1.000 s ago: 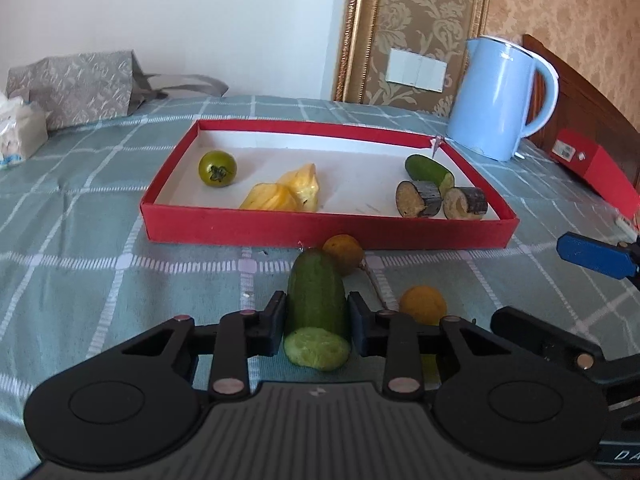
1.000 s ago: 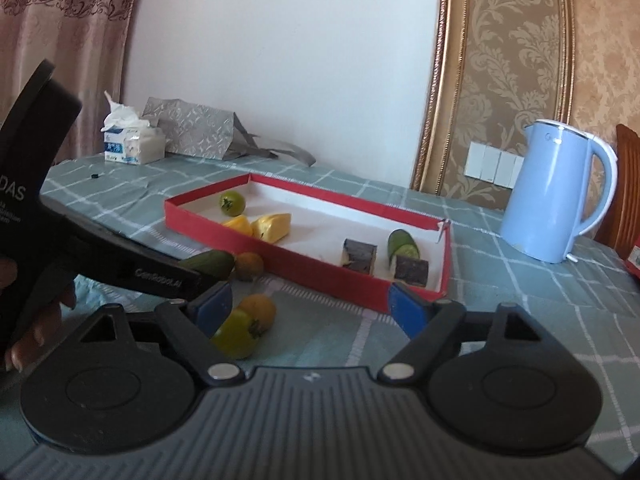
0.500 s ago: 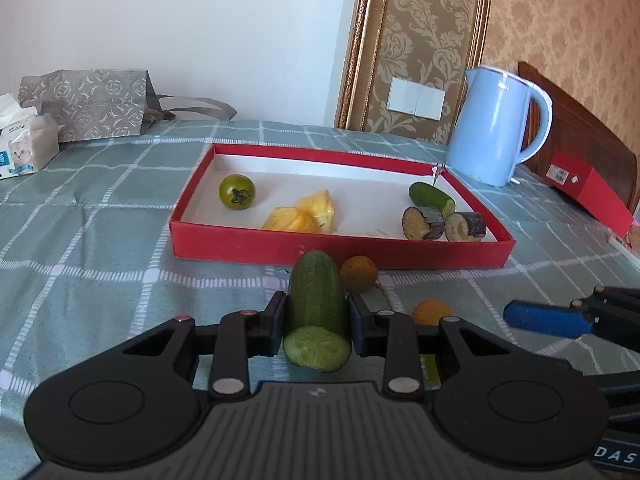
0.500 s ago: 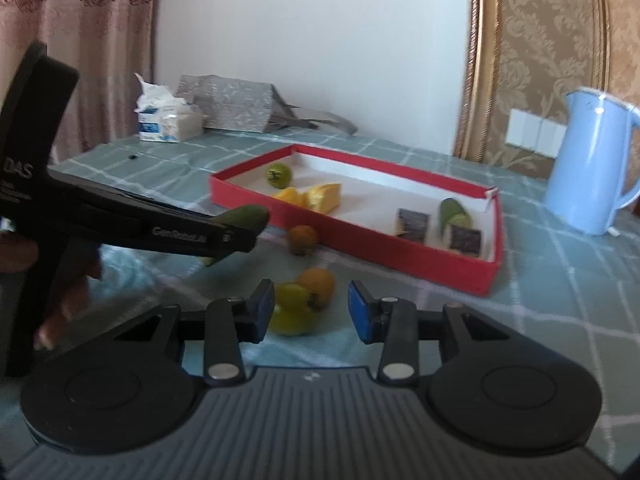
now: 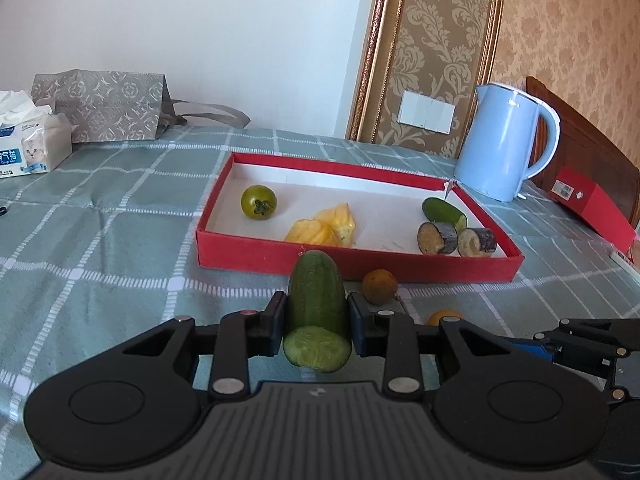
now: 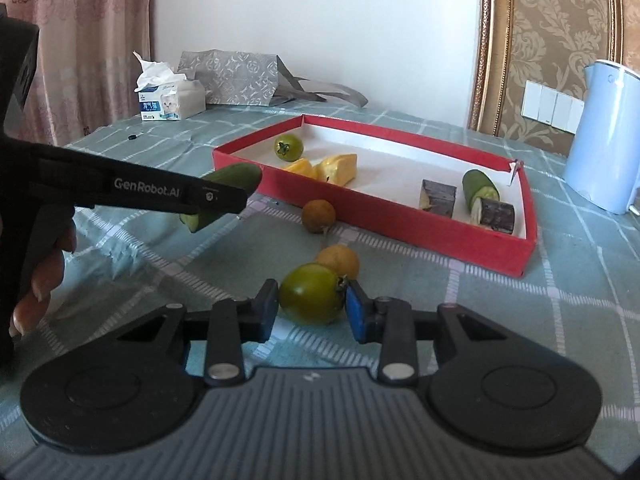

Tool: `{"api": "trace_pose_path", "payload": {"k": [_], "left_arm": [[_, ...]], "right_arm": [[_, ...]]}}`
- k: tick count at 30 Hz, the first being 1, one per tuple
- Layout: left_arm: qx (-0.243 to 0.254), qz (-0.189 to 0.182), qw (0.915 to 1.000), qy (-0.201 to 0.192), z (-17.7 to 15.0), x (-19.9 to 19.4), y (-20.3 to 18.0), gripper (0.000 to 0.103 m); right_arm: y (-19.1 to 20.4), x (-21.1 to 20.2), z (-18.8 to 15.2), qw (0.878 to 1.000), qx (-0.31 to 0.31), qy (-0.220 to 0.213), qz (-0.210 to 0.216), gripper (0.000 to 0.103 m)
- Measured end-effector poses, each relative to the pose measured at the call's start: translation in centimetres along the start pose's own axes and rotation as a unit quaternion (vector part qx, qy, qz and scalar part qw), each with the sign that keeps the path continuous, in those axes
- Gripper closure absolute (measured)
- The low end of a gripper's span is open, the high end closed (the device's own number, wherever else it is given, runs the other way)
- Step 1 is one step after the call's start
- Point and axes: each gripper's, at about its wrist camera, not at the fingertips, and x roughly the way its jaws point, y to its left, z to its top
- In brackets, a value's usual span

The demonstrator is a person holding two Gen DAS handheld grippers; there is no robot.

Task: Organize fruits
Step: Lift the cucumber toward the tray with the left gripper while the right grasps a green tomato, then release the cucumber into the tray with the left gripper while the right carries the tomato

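Note:
My left gripper [image 5: 316, 312] is shut on a cut cucumber piece [image 5: 316, 300] and holds it above the cloth in front of the red tray [image 5: 360, 262]. The tray holds a green tomato [image 5: 259, 202], yellow fruit pieces [image 5: 324, 226], a cucumber end [image 5: 442, 210] and two eggplant slices [image 5: 456, 239]. My right gripper [image 6: 312, 314] stands around a green tomato [image 6: 311, 293] on the cloth, its blue pads close to the tomato's sides. An orange fruit [image 6: 338, 261] and a brown fruit [image 6: 318, 216] lie just beyond it.
A blue kettle [image 5: 504, 142] stands right of the tray, with a red box [image 5: 592, 208] at the table's right edge. A tissue pack [image 5: 30, 148] and a grey paper bag [image 5: 100, 106] sit at the far left. A wooden chair back is behind the kettle.
My left gripper has lifted and drawn back with the cucumber piece. My right gripper has moved in around the green tomato and its fingers have narrowed.

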Motion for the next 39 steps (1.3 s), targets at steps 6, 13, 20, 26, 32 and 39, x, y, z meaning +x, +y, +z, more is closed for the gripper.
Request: {"api": "trace_pose_path", "payload": {"k": [6, 13, 20, 26, 32, 39], "left_arm": [[-0.007, 0.004, 0.9999, -0.007, 0.5, 0.1, 0.5, 0.071], [0.000, 0.002, 0.9998, -0.017, 2.0, 0.4, 0.5, 0.071], [0.025, -0.006, 0.9991, -0.035, 6.9, 3.5, -0.5, 0.071], [0.031, 0.013, 0.9994, 0.002, 9.9, 9.9, -0.5, 0.071], [0.025, 0.020, 0.9991, 0.029, 10.3, 13.9, 0.4, 0.071], [0.062, 0.096, 0.9927, -0.040, 9.7, 11.1, -0.3, 0.034]], "right_arm": [[-0.9, -0.6, 0.1, 1.000, 0.018, -0.015, 0.006, 0.069], [-3.6, -1.5, 0.5, 0.996, 0.073, -0.052, -0.020, 0.070], [-6.2, -1.2, 0.1, 0.989, 0.128, -0.058, -0.034, 0.070], [-6.9, -0.9, -0.1, 0.988, 0.143, -0.055, -0.034, 0.070], [-7.1, -0.4, -0.1, 0.988, 0.145, -0.045, -0.031, 0.070], [-7.1, -0.1, -0.1, 0.988, 0.144, -0.043, -0.036, 0.070]]}}
